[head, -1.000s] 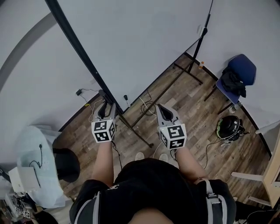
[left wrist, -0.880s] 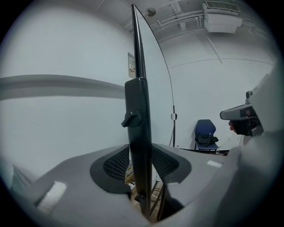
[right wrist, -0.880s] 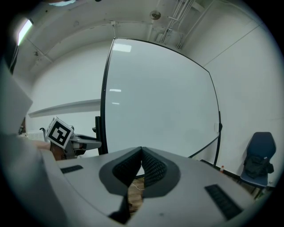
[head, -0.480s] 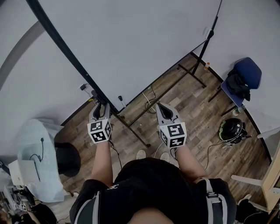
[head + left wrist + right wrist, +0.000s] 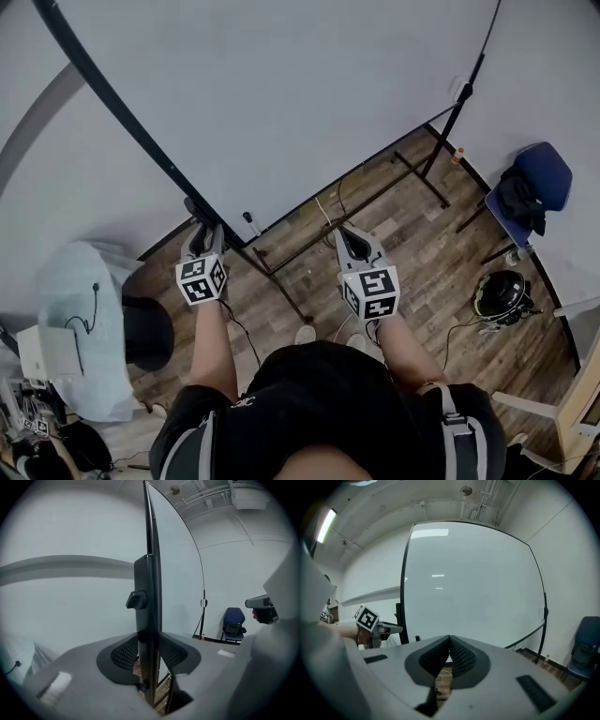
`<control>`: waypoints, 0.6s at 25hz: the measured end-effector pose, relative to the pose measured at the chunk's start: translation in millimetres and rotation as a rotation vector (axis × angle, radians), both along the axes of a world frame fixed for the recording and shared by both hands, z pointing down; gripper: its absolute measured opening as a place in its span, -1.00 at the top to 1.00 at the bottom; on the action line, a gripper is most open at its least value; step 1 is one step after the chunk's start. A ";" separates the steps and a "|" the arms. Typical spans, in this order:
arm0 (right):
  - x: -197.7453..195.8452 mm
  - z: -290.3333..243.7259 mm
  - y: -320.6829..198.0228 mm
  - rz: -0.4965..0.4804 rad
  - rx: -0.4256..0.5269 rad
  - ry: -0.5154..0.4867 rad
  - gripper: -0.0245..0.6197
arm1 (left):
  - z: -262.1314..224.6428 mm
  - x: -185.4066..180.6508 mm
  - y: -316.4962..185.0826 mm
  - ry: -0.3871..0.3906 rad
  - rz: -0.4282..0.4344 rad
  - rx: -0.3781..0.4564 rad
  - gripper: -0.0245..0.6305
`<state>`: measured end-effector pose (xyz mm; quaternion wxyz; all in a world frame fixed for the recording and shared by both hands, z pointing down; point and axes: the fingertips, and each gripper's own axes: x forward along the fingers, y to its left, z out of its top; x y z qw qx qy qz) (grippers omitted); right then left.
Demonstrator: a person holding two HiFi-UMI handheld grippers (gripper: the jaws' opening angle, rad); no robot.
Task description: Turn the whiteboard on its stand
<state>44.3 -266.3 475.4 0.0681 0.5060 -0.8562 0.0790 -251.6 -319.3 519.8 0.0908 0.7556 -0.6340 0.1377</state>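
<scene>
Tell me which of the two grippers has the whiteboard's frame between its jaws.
The left gripper: its jaws, which have just been closing, clamp the whiteboard's black side post. The right gripper has its jaws together on nothing.

One whiteboard (image 5: 309, 103), two grippers (image 5: 197, 225) (image 5: 345, 234), one blue chair (image 5: 548, 169), one helmet (image 5: 502, 295).

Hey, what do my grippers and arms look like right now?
The left gripper and right gripper are grey with dark textured pads, carrying white cubes with black square markers. Arms bare; black top. Left jaws have just been closing around the whiteboard's edge.
</scene>
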 end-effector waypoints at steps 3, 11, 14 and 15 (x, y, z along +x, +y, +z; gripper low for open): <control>-10.4 -0.2 -1.7 -0.018 0.003 0.000 0.91 | 1.0 -12.1 -0.5 0.008 -0.011 -0.004 0.49; -17.4 -2.3 -6.2 -0.036 0.008 0.008 0.91 | 2.7 -44.9 -0.6 0.000 -0.102 0.003 0.52; -16.7 -2.1 -9.2 -0.034 0.007 0.009 0.91 | 4.6 -58.4 0.7 -0.008 -0.127 0.000 0.53; -16.5 -2.2 -9.8 -0.036 0.007 0.010 0.91 | 5.0 -61.6 1.4 -0.009 -0.137 0.002 0.53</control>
